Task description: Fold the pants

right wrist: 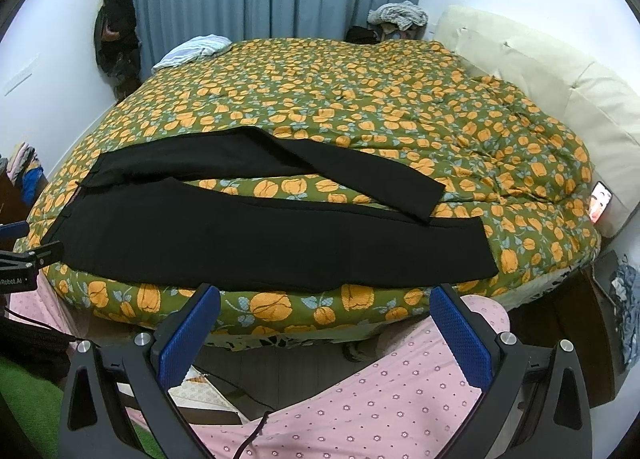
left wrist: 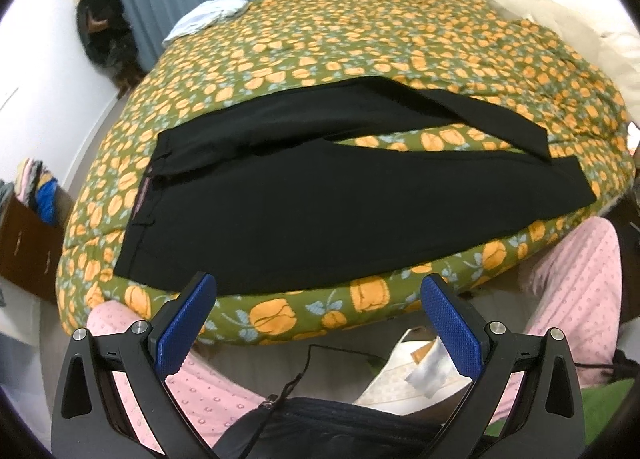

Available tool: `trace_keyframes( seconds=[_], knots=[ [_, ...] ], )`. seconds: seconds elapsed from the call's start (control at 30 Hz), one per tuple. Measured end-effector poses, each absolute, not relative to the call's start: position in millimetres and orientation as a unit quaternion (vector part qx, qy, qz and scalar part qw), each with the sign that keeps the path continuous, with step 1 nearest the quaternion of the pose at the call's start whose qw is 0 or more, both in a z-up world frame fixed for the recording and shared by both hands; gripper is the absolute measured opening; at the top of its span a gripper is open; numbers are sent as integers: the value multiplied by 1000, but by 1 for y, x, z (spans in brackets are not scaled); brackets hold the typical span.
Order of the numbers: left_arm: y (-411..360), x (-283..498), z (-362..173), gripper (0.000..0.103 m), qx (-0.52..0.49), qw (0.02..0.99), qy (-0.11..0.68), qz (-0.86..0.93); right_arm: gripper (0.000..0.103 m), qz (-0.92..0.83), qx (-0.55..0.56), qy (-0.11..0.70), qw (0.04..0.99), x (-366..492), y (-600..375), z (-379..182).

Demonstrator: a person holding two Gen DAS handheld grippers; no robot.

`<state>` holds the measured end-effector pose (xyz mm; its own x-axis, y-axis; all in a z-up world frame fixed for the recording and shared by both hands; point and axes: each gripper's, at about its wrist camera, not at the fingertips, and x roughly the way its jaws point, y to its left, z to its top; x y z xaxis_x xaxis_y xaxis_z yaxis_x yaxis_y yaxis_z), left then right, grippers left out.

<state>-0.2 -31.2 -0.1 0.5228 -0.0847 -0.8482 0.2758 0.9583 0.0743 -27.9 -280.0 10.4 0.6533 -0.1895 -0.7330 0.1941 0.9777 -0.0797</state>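
Observation:
Black pants (left wrist: 304,215) lie spread on the bed's green quilt with orange flowers (left wrist: 360,39), waistband to the left, legs running right. The far leg crosses over the near leg at its hem. The pants also show in the right wrist view (right wrist: 248,243). My left gripper (left wrist: 318,291) is open and empty, held off the bed's near edge, just short of the near leg. My right gripper (right wrist: 326,301) is open and empty, also off the near edge, in front of the near leg. The left gripper's body (right wrist: 20,259) shows at the left of the right wrist view.
A pale blue garment (right wrist: 192,49) lies at the bed's far left corner. A cream headboard cushion (right wrist: 540,71) runs along the right. A phone (right wrist: 600,205) lies at the right edge. A brown box of clothes (left wrist: 28,227) stands left. Pink-clad knees (right wrist: 380,399) are below the grippers.

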Motion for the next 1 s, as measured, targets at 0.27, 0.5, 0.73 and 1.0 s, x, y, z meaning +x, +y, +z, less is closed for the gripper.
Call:
trace_keyframes(
  seconds=[0.27, 0.5, 0.73, 1.0],
  knots=[
    [-35, 0, 0, 102, 98, 866, 476, -118, 103, -107, 6, 403, 909, -28, -282, 11],
    [-34, -1, -1, 102, 97, 866, 477, -117, 103, -103, 8, 407, 908, -26, -281, 8],
    [-30, -2, -2, 102, 86, 867, 479, -107, 103, -96, 8, 410, 907, -23, -279, 6],
    [-35, 3, -5, 102, 93, 865, 482, -109, 103, -53, 2, 419, 906, -12, -269, -2]
  ],
)
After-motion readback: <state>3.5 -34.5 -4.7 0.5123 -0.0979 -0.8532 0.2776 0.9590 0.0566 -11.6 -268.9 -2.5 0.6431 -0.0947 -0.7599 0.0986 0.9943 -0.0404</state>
